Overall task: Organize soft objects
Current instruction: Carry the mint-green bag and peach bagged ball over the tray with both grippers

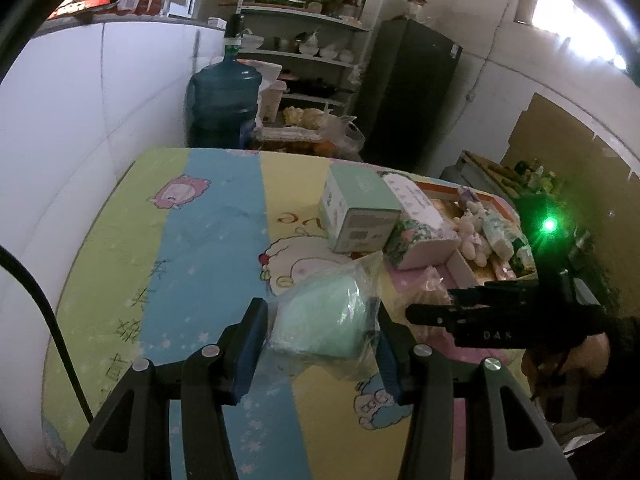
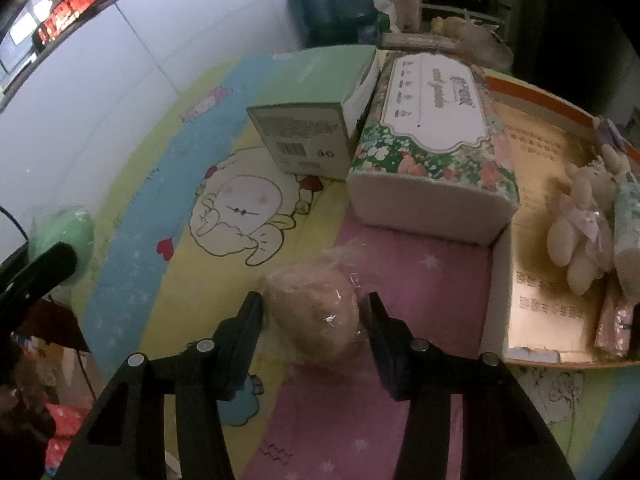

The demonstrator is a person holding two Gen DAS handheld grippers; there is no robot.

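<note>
A mint-green soft bundle in a clear plastic bag [image 1: 320,320] lies on the cartoon-print table cover [image 1: 192,248]. My left gripper [image 1: 318,320] is open around it, one finger on each side. A tan soft bundle in a clear bag [image 2: 316,312] lies on the pink stripe. My right gripper [image 2: 314,312] is open around it, fingers close to its sides. The right gripper also shows in the left wrist view [image 1: 432,312], and the green bundle at the left edge of the right wrist view [image 2: 64,232]. A shallow cardboard tray [image 2: 548,148] at the right holds a plush bear [image 2: 580,228].
A green box [image 2: 316,120] and a floral tissue pack [image 2: 432,140] stand at mid-table, next to the tray. A white wall runs along the left. Behind the table are a blue water jug [image 1: 224,96], shelves [image 1: 312,32] and a dark fridge [image 1: 412,92].
</note>
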